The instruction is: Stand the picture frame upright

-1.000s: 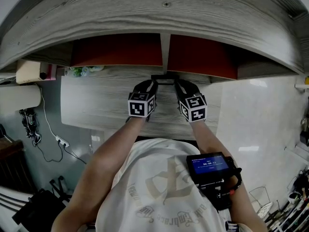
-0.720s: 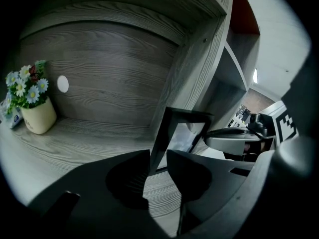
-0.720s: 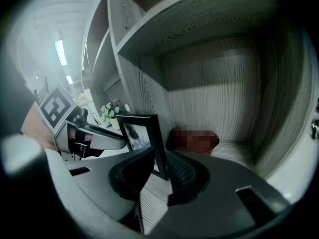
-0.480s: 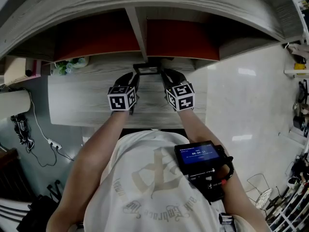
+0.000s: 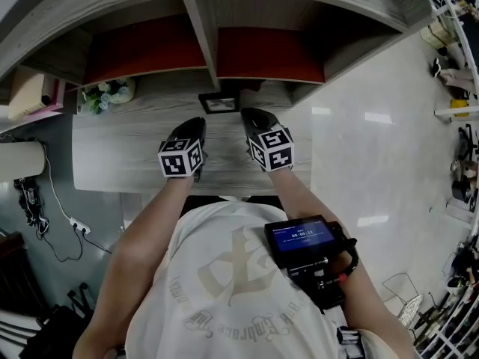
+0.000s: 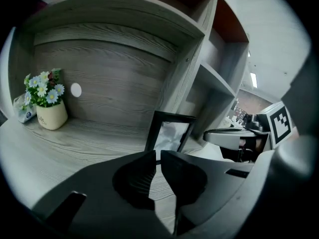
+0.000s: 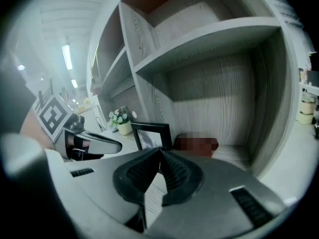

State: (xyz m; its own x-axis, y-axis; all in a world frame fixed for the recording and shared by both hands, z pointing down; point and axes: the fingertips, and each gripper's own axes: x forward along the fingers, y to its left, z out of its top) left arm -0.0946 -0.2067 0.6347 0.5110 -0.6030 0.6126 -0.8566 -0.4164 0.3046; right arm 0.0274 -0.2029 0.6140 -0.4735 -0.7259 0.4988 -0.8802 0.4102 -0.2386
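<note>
Desk top is bare across front & middle: free passage from left edge to right. At the back, the picture frame stands upright just in front of the vertical divider & blocks the centre. The flower pot sits at back left, well apart from the frame, w/ an open gap betw. the 2. A shelf board roofs the 2 bays & caps headroom. Rt of desk: open floor.
</note>
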